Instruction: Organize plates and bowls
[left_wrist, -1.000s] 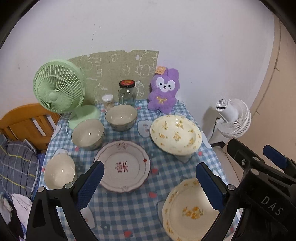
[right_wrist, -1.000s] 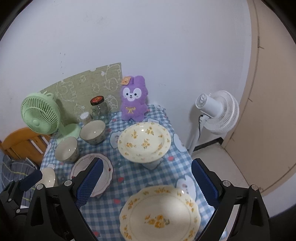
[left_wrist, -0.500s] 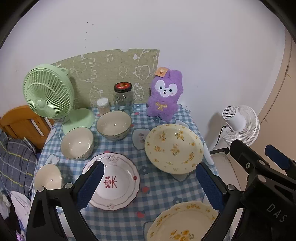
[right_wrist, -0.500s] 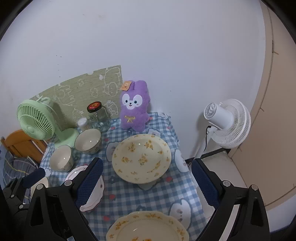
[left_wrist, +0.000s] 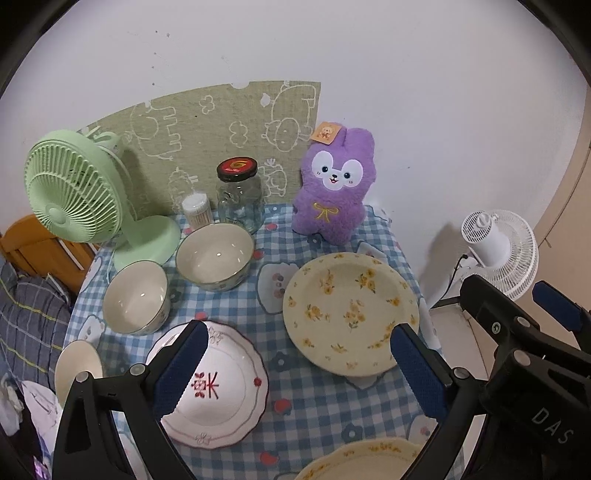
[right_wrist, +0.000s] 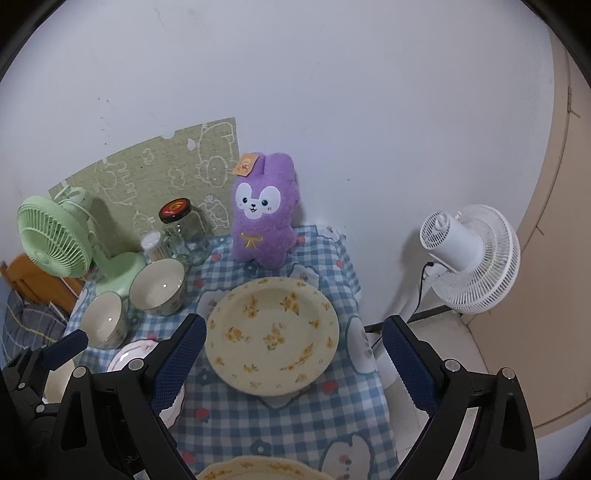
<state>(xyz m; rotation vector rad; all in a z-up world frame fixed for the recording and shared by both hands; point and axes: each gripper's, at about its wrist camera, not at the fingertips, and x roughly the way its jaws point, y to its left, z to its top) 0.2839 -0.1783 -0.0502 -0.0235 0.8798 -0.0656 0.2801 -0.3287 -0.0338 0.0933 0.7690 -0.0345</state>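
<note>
Yellow-flowered plate (right_wrist: 271, 332) lies at twelve o'clock between the empty, wide-apart right gripper (right_wrist: 293, 363) fingers; left gripper (left_wrist: 297, 365) likewise apart. Approach step; next, descend to its rim.

Ahead of me the blue-and-white checked tablecloth (left_wrist: 314, 391) covers a small table against a white wall (left_wrist: 406, 92). At the back a purple plush rabbit (left_wrist: 334, 188) sits upright, and beside it stands a clear glass jar with a black-and-red lid (left_wrist: 240, 195) — just next to that, a small round toothpick holder (left_wrist: 197, 212). A mint-green desk fan (left_wrist: 79, 192) stands at the table's left corner, before an olive mat with white cartoon outlines (left_wrist: 221, 129). Off to my right — on the floor — is a white standing fan (right_wrist: 469, 258).
</note>
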